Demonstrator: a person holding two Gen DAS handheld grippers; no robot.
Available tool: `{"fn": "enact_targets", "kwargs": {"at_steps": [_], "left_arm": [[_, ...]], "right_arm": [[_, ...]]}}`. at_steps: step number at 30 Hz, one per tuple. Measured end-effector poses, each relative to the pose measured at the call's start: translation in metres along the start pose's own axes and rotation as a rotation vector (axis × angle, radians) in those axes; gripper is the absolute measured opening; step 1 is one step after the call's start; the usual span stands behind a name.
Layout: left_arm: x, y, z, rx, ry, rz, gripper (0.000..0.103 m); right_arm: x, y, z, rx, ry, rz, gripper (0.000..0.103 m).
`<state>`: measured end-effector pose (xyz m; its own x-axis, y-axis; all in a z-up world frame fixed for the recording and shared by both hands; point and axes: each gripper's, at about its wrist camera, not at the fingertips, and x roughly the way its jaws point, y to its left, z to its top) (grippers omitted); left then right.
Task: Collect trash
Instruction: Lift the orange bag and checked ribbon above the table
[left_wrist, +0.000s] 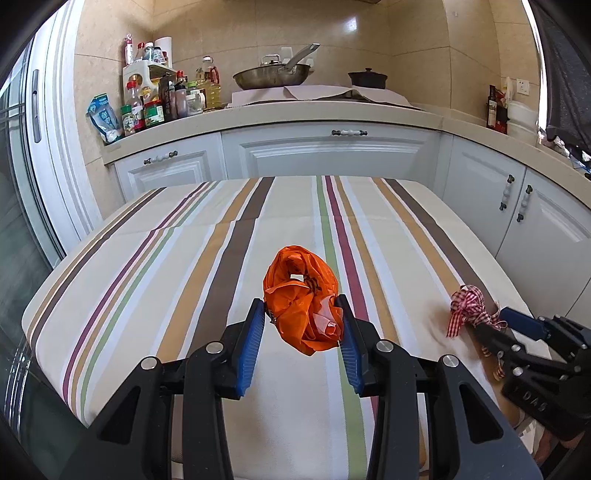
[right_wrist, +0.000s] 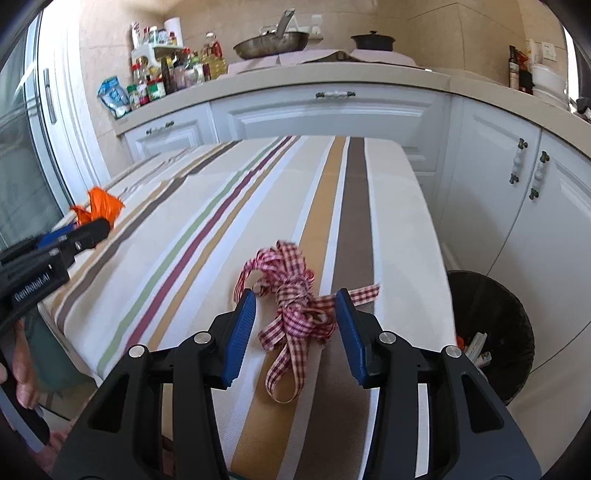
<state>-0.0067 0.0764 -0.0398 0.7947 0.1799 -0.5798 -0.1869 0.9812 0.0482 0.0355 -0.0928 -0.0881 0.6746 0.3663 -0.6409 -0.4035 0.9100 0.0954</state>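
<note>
A crumpled orange plastic bag (left_wrist: 301, 295) lies on the striped tablecloth (left_wrist: 177, 266), between the blue pads of my left gripper (left_wrist: 301, 312). The jaws stand wide around it and touch its sides without squeezing it. A red-and-white checked ribbon (right_wrist: 295, 310) lies near the table's right edge, between the open fingers of my right gripper (right_wrist: 295, 304). The ribbon (left_wrist: 467, 308) and right gripper also show in the left wrist view at the right. The orange bag (right_wrist: 101, 206) and the left gripper (right_wrist: 77, 236) show at the left of the right wrist view.
A black trash bin (right_wrist: 491, 325) with some trash inside stands on the floor right of the table. White kitchen cabinets (left_wrist: 332, 155) and a counter with bottles (left_wrist: 159, 99), a pan (left_wrist: 273, 75) and a pot lie behind the table.
</note>
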Motion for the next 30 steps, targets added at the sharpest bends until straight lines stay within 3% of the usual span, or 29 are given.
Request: {"fn": "enact_targets", "kwargs": {"at_steps": [4,7,20,30], "left_arm": [[0.003,0.0,-0.002,-0.003,0.018,-0.008,0.039],[0.004,0.0,-0.002,-0.004,0.021,-0.01,0.039],[0.003,-0.007,0.002,0.01,0.005,-0.035,0.039],[-0.001,-0.038,0.016,0.052,-0.04,-0.109,0.039]], "right_arm": [[0.003,-0.001,-0.005,-0.006,0.01,0.0,0.024],[0.001,-0.002,-0.005,-0.011,0.003,-0.009,0.02],[-0.028,-0.019,0.009,0.02,-0.097,-0.058,0.019],[-0.056,-0.05,0.016,0.063,-0.164,-0.148,0.019]]}}
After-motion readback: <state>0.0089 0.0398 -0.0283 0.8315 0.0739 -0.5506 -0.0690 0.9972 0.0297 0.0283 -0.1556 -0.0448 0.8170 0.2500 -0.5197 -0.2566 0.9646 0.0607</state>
